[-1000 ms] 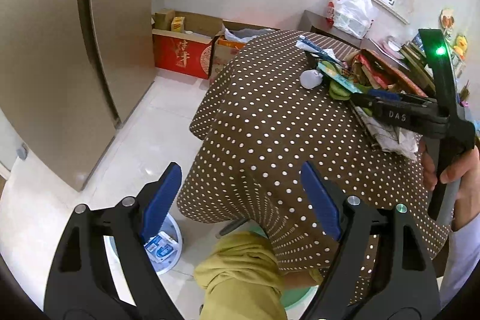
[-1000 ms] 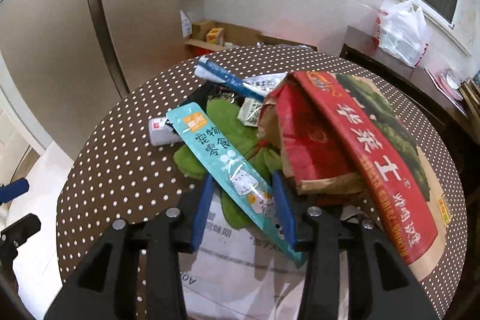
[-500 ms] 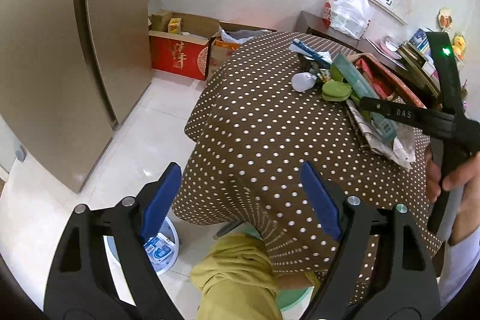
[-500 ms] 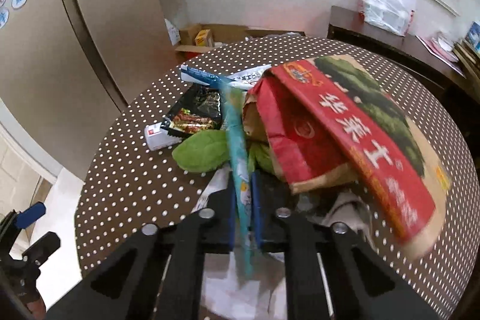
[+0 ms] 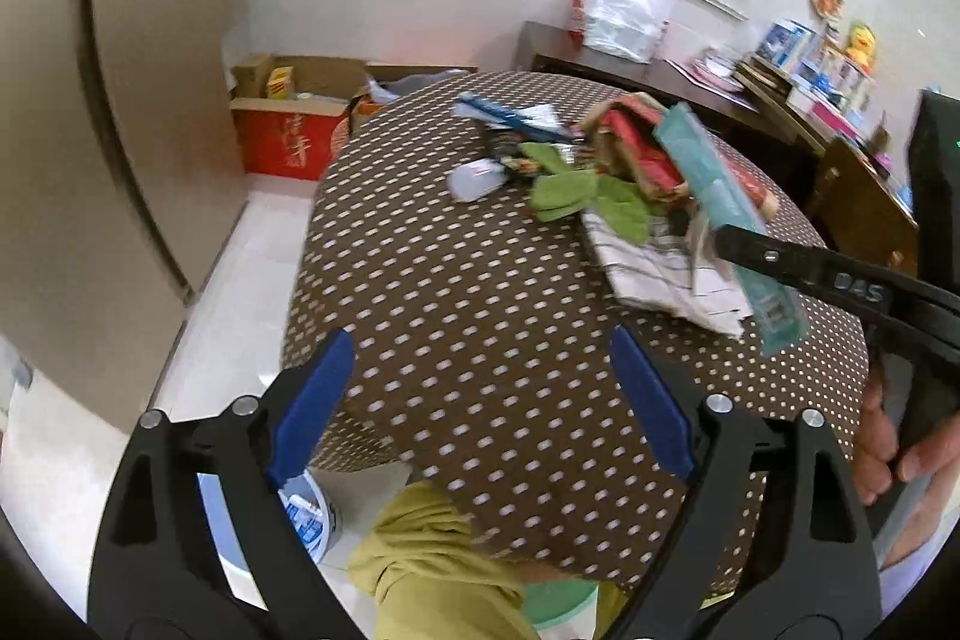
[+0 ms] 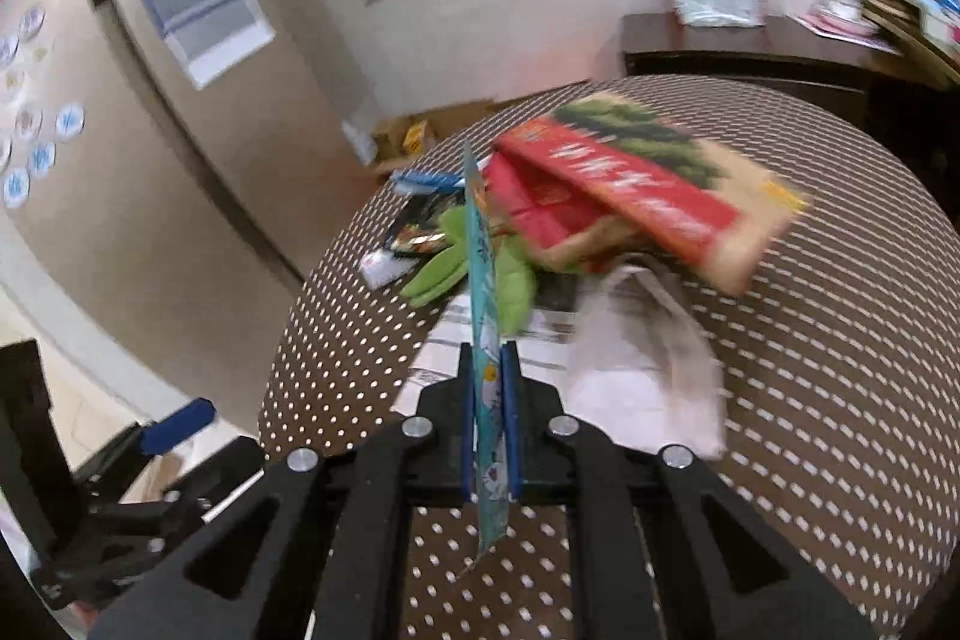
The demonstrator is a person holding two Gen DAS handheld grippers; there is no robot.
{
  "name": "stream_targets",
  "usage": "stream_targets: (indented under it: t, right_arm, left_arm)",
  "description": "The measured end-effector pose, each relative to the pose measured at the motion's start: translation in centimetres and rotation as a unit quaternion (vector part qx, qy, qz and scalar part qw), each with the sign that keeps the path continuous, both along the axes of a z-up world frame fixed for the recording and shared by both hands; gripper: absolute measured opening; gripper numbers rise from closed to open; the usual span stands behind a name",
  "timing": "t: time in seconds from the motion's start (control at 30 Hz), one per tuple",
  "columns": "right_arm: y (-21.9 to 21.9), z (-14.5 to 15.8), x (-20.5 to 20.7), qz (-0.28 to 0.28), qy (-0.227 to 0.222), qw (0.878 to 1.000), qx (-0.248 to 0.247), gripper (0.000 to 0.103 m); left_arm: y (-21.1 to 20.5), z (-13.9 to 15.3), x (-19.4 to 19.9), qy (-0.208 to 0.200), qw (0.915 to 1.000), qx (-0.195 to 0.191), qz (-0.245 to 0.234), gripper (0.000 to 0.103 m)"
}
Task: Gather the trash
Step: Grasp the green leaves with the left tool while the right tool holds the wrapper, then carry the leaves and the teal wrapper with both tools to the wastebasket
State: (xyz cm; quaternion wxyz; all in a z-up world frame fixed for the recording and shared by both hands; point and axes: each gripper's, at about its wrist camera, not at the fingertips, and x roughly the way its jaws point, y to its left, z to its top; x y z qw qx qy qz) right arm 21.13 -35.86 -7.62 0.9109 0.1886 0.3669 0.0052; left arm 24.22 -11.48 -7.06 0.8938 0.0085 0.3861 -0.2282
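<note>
My right gripper (image 6: 487, 358) is shut on a long teal wrapper (image 6: 483, 280), which stands on edge between the pads and is lifted off the pile. From the left wrist view the same wrapper (image 5: 714, 184) slants up from the right gripper (image 5: 723, 237). The trash pile on the brown dotted table (image 5: 480, 280) holds a red and green bag (image 6: 636, 184), green leaves (image 6: 444, 268), a dark snack wrapper (image 6: 420, 226), a small white box (image 6: 384, 268) and newspaper (image 5: 648, 274). My left gripper (image 5: 480, 340) hovers over the table's near edge; its jaws are opening with nothing between them.
A small white bin (image 5: 309, 511) with a wrapper inside stands on the floor below the left gripper. A person's yellow-green trouser knee (image 5: 432, 562) is under the table edge. Cardboard boxes (image 5: 282, 142) sit by the far wall. A sideboard carries a white plastic bag (image 5: 624, 10).
The right gripper shut on the teal wrapper, rolled it onto its edge and lifted it from the pile. The left gripper shifted along the table edge and opened a little wider.
</note>
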Motion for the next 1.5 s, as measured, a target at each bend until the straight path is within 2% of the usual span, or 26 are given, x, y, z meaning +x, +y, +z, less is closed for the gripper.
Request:
stream_targets:
  t: [0.1, 0.2, 0.37, 0.5, 0.57, 0.6, 0.63, 0.67, 0.73, 0.8, 0.97, 1.17, 1.37, 1.5]
  right_arm:
    - [-1.9, 1.1, -1.6, -0.027, -0.017, 0.999, 0.010, 0.008]
    - [-3.8, 2.0, -2.7, -0.058, -0.032, 0.998, 0.000, 0.008]
    - [-6.8, 1.8, -2.7, -0.086, -0.028, 0.996, 0.005, 0.008]
    - [-8.1, 0.7, -2.6, -0.093, -0.019, 0.995, 0.009, 0.008]
    - [-8.8, 0.1, -2.4, -0.095, -0.018, 0.995, 0.019, 0.008]
    - [-8.9, -0.2, -2.3, -0.096, -0.018, 0.995, 0.021, 0.008]
    - [-9.2, -0.4, -2.3, -0.098, -0.016, 0.995, 0.023, 0.008]
    - [-9.5, -0.7, -2.3, -0.100, -0.015, 0.995, 0.024, 0.008]
    - [-9.9, -1.0, -2.2, -0.101, -0.013, 0.994, 0.026, 0.008]
    - [-10.3, -1.2, -2.1, -0.103, -0.012, 0.994, 0.027, 0.008]
    - [-10.5, -1.3, -2.9, -0.106, -0.015, 0.994, 0.036, 0.008]
    - [-9.4, -0.1, -4.3, -0.107, -0.029, 0.993, 0.030, 0.008]
    - [-7.1, 1.1, -5.3, -0.091, -0.038, 0.995, 0.027, 0.008]
    - [-4.3, 1.5, -5.4, -0.065, -0.038, 0.997, 0.024, 0.008]
  left_arm:
    - [-2.2, 0.5, 0.4, -0.007, 0.9996, 0.006, -0.026, 0.087]
    - [-4.3, 0.7, 1.8, -0.015, 0.9974, -0.008, -0.069, 0.087]
    - [-7.9, 0.0, 6.2, 0.009, 0.9952, -0.014, -0.097, 0.087]
    - [-11.1, -1.6, 9.5, 0.011, 0.9950, 0.021, -0.097, 0.087]
    - [-11.9, -2.1, 10.2, 0.003, 0.9943, 0.036, -0.100, 0.079]
    - [-12.6, -2.6, 10.6, 0.005, 0.9936, 0.046, -0.103, 0.065]
    - [-12.7, -3.1, 10.9, 0.015, 0.9938, 0.056, -0.095, 0.040]
    - [-12.8, -3.5, 11.3, 0.027, 0.9945, 0.064, -0.078, 0.032]
    - [-12.4, -3.2, 11.2, 0.029, 0.9964, 0.039, -0.070, 0.018]
    - [-12.0, -2.4, 10.6, 0.017, 0.9975, 0.034, -0.059, 0.012]
    - [-11.1, -0.6, 9.0, 0.005, 0.9980, 0.015, -0.062, 0.010]
    - [-10.0, 2.3, 5.8, -0.051, 0.9973, 0.012, -0.052, 0.009]
    - [-7.9, 3.7, 3.7, -0.067, 0.9970, 0.009, -0.037, 0.009]
    - [-5.5, 3.8, 2.4, -0.063, 0.9977, 0.002, -0.024, 0.009]
